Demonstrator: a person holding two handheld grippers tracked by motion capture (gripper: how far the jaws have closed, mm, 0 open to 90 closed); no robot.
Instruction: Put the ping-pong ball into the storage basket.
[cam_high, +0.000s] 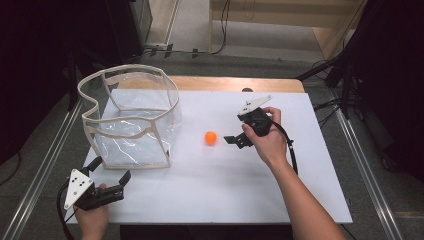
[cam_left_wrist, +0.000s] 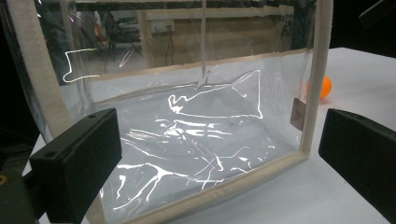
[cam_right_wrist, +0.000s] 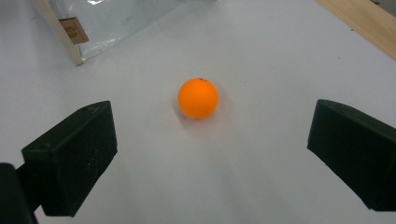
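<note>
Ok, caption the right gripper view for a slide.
Open right gripper lined up on an orange ball resting on the white table.

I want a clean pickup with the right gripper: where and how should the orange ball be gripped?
Grip the orange ball across its widest middle, one jaw on each side. It is round and lies free on the white table, apart from the clear bag. The right gripper already faces it with jaws open, so probably come straight ahead and low.

White sheet (cam_high: 240, 200) covers most of a wooden tabletop (cam_high: 220, 83); bare wood strip shows along the far edge. Grey floor around it, metal rails (cam_high: 45, 160) on both sides, cables (cam_high: 225, 30) on the floor beyond the table.
</note>
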